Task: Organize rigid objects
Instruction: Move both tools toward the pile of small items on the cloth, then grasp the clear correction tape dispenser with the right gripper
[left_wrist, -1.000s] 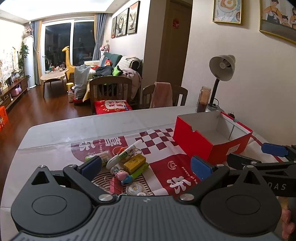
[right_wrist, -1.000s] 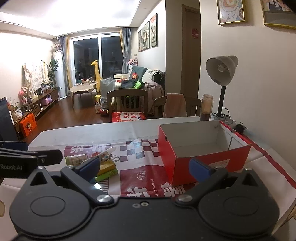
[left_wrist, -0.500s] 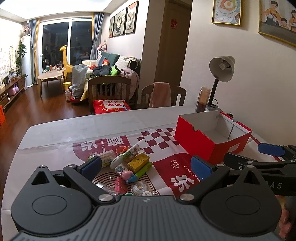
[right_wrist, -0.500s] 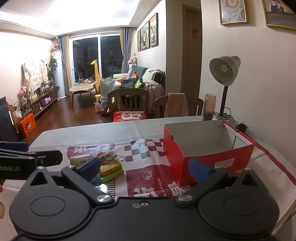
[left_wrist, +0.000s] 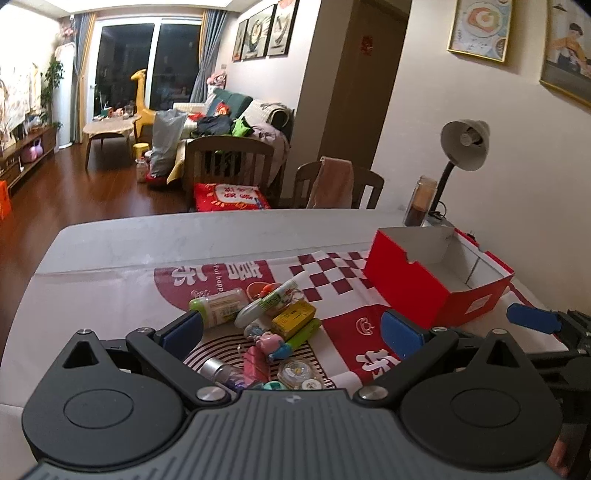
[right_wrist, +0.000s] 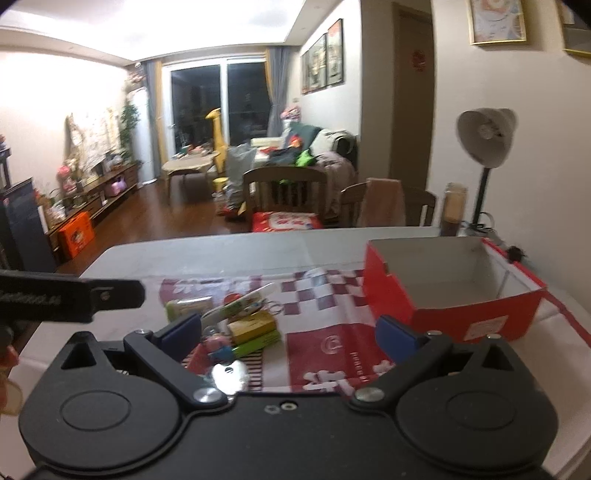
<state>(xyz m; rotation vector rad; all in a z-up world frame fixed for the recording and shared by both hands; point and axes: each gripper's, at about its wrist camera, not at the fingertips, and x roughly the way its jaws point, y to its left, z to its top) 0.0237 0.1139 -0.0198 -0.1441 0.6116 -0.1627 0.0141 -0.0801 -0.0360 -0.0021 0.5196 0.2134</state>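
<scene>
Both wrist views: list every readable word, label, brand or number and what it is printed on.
"ful happ", cut off: white print on the tablecloth.
Large white Chinese characters on the tablecloth: not readable with confidence.
Red box label: too small.
Green-capped bottle and yellow box: print too small.
Left gripper's side lettering: blurred.

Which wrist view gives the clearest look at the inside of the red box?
The right wrist view: the red box is seen from its long side, so its white floor and walls show, with nothing visible inside, though the frame is slightly blurred. The left wrist view shows the box sharper but corner-on, with the near wall hiding much of the floor.
</scene>
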